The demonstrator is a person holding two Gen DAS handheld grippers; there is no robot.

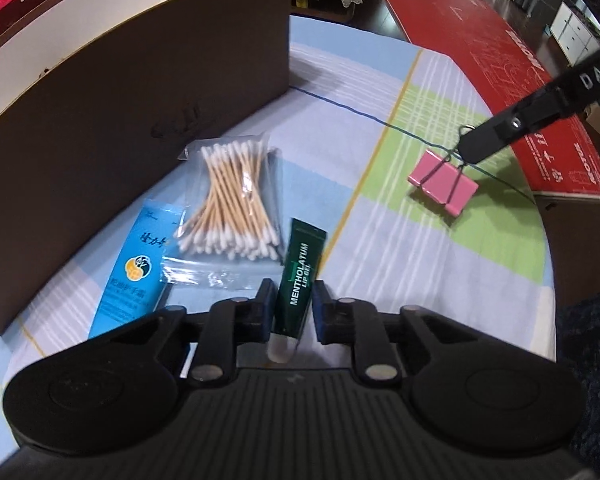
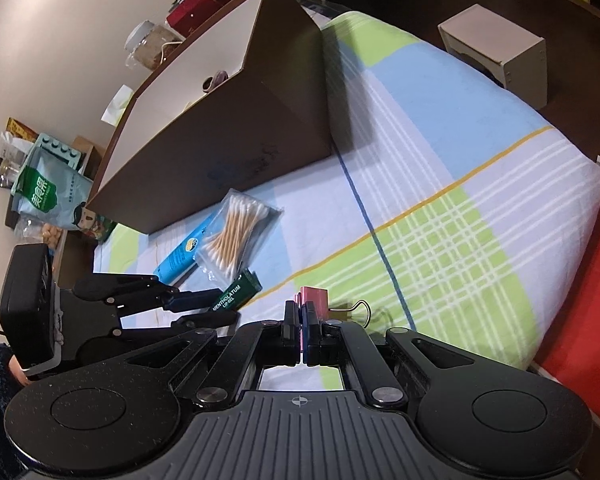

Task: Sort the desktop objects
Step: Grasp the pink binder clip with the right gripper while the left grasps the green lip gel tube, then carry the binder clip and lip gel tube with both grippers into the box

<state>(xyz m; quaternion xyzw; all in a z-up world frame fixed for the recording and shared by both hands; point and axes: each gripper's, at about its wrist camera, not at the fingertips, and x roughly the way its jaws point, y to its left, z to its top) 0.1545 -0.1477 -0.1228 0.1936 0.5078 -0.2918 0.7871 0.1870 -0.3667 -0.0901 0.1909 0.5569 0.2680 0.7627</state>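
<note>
Grippers first: the left gripper (image 1: pixel 291 304) had its two blue-padded fingers on either side of the green lip gel tube (image 1: pixel 297 280), pads right up against it, so it looked clamped on the tube, though I couldn't tell if the tube was off the cloth. The tube's pale cap end pointed back toward the gripper body.

The right gripper (image 2: pixel 303 322) was pinched tight on the pink clip (image 2: pixel 313 300). In the left view the clip (image 1: pixel 444 182) hung from that gripper's black fingertip by its wire handles, above the green checked part of the tablecloth (image 1: pixel 400 240), well apart from the other stuff.

Just left of the tube sat a clear bag of swabs (image 1: pixel 232 204), partly overlapping a blue sachet (image 1: pixel 134 268), both flat on the cloth. Right behind them stood a big brown box (image 1: pixel 140 92) with a white inside, open at the top. From the right view I could see something small lying inside it, too small to make out.

A red board (image 1: pixel 500 64) ran along the far right edge of the table.
</note>
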